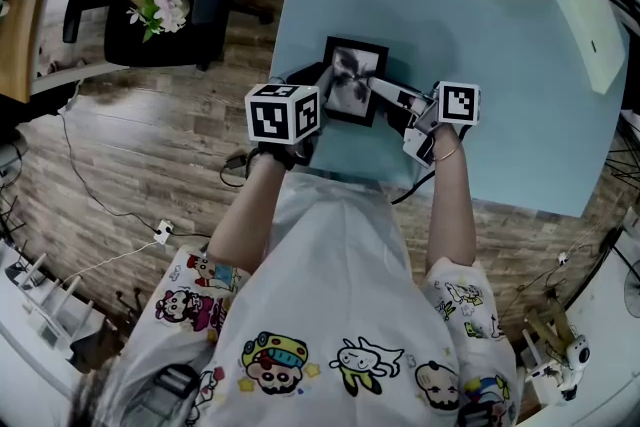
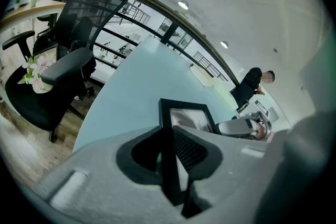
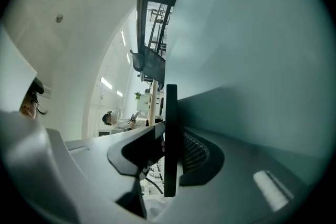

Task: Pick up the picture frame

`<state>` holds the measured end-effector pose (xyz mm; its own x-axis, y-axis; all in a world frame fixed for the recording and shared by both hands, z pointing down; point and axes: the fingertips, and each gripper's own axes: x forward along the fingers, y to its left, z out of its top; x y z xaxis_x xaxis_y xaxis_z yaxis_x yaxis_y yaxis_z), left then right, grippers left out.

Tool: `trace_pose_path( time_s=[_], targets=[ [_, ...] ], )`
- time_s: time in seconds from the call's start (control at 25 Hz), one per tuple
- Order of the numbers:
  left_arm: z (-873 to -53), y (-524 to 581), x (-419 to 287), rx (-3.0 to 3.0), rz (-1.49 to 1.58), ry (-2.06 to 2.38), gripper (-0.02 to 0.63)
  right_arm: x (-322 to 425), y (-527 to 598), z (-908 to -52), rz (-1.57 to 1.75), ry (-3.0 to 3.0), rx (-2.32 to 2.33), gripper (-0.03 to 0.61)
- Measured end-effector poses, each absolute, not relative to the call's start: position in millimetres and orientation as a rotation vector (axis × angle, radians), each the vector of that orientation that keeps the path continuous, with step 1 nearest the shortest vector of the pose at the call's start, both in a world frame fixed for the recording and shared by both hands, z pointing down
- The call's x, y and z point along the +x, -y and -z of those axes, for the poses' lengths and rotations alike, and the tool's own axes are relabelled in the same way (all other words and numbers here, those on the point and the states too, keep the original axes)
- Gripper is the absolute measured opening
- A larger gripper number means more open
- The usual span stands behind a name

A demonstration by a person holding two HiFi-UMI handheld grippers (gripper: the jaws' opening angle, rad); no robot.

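Right now I have both claws clamped on the picture frame point(image 1: 351, 77): left gripper point(image 2: 172, 161) on one side edge, right gripper point(image 3: 169, 150) on the other, near the blue table's point(image 1: 490, 105) edge.

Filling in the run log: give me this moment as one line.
left hand-held gripper: shut on picture frame | right hand-held gripper: shut on picture frame | location: over blue table

Right tool point(image 3: 170, 138) clamps picture frame point(image 3: 170, 105) edge-on
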<state>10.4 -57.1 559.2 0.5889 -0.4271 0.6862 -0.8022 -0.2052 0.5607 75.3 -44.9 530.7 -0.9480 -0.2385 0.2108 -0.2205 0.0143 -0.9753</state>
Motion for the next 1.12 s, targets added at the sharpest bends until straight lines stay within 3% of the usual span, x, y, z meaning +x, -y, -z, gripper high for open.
trace_pose_path(
  time_s=[0.48, 0.8, 1.12],
  targets=[
    [-558.5, 56.7, 10.6, 1.833, -0.474, 0.991, 0.064, 57.9, 49.2, -531.3, 2.165, -2.196, -0.485, 0.138],
    [-558.3, 55.9, 10.9, 1.837, -0.473, 0.988, 0.064, 55.3, 49.8, -541.7, 2.171, -2.232, -0.58, 0.044],
    [-558.8, 56.4, 11.3, 1.838, -0.475, 0.988, 0.066, 60.6, 48.4, -549.0, 2.192, -2.225, -0.669, 0.043]
  ],
)
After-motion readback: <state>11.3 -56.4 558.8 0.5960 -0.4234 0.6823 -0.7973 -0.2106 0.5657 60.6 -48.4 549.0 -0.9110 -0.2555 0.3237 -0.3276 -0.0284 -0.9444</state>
